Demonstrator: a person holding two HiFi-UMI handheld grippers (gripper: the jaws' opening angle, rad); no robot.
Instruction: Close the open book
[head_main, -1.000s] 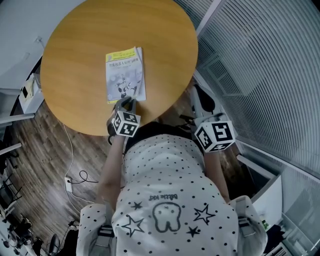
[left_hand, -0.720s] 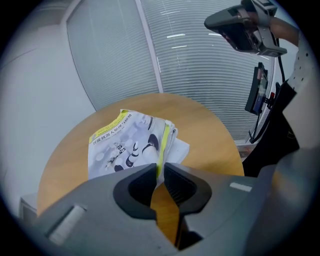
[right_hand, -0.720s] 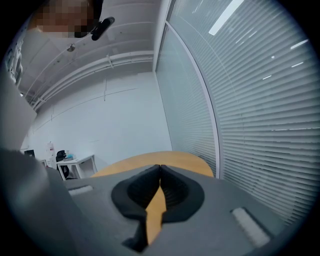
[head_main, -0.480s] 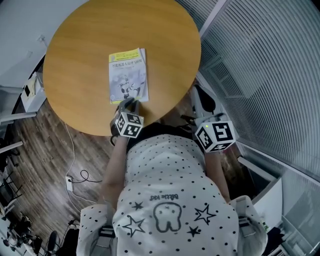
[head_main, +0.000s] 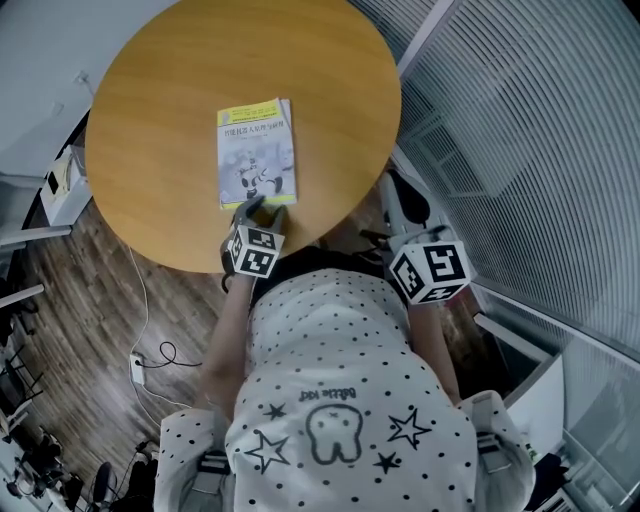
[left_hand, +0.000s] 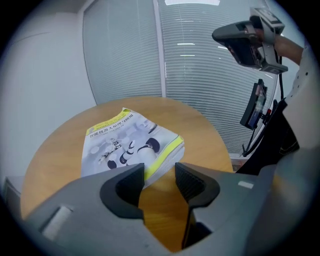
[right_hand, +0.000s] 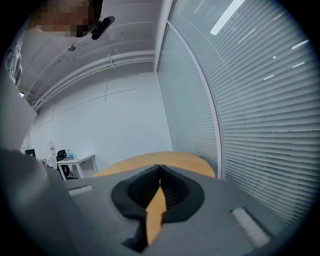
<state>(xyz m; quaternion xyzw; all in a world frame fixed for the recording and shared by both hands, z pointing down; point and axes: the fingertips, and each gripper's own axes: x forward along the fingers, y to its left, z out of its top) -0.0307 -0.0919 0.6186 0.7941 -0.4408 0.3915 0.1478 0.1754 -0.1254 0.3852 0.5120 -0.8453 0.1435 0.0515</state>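
A closed book (head_main: 257, 152) with a pale cover and a yellow-green band lies flat on the round wooden table (head_main: 150, 120), close to its near edge. My left gripper (head_main: 260, 208) sits at the book's near end, pointing down at it. In the left gripper view the book (left_hand: 125, 145) lies just past the left gripper (left_hand: 159, 175). Its jaws have just been opening and now stand apart; a corner of the book shows at the gap, and the pads do not press on it. My right gripper (right_hand: 160, 167) is shut on nothing, held off the table's right side.
Slatted window blinds (head_main: 540, 120) run along the right. A chair base (head_main: 405, 205) stands by the table's right edge. Wooden floor with a cable (head_main: 150, 350) lies to the left. The right gripper's body (left_hand: 247, 42) shows at the upper right of the left gripper view.
The left gripper's jaws have spread apart at the book's near edge. Neither hand has shifted; the book lies as before.
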